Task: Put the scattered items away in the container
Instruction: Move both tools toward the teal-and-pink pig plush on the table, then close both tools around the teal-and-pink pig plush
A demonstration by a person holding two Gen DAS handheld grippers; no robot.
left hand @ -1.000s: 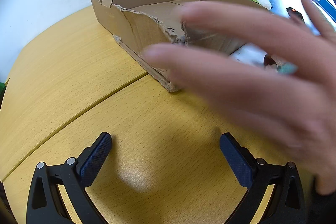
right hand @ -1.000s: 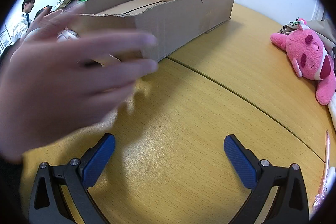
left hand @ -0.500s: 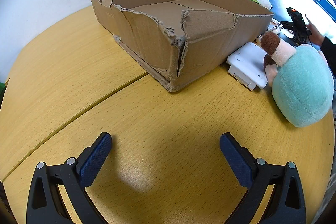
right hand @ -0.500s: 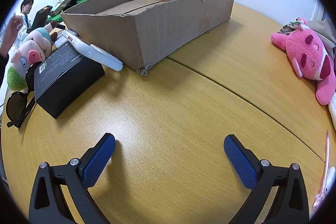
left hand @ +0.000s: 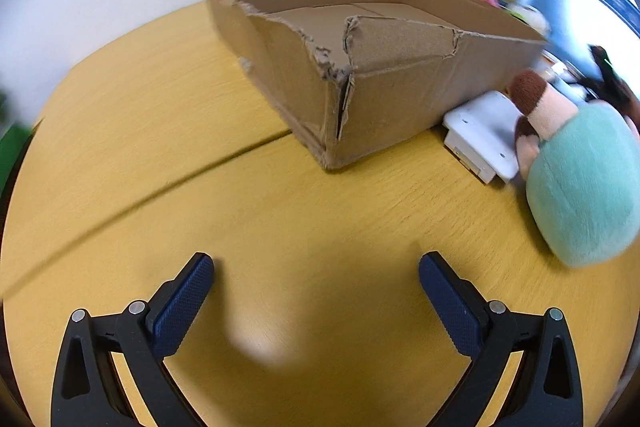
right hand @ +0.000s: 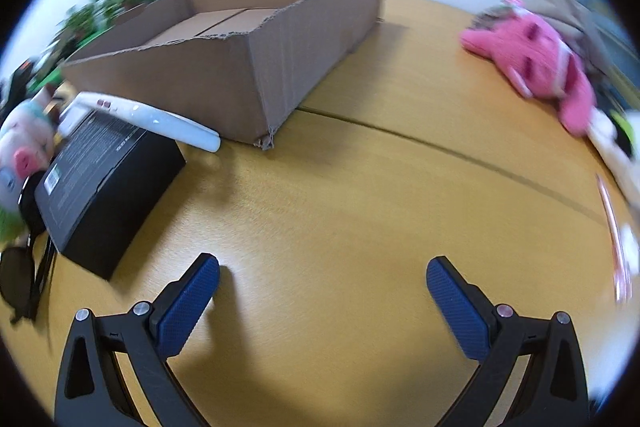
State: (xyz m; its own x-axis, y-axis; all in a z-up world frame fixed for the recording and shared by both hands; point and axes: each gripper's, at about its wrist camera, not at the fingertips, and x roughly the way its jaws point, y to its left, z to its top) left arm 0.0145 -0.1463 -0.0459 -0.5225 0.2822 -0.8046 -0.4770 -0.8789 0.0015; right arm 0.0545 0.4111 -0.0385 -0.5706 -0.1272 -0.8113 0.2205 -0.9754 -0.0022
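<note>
Both tools, left [left hand: 316,267] and right [right hand: 323,271], are gaping wide, gripping nothing. Cardboard box [right hand: 256,67] is sitting ahead; black box [right hand: 108,179] is lying beside it.

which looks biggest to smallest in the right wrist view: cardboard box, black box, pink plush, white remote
1. cardboard box, by far the largest
2. black box
3. pink plush, blurred and farther off, so its rank against the black box is unsure
4. white remote, slimmest and smallest
</note>
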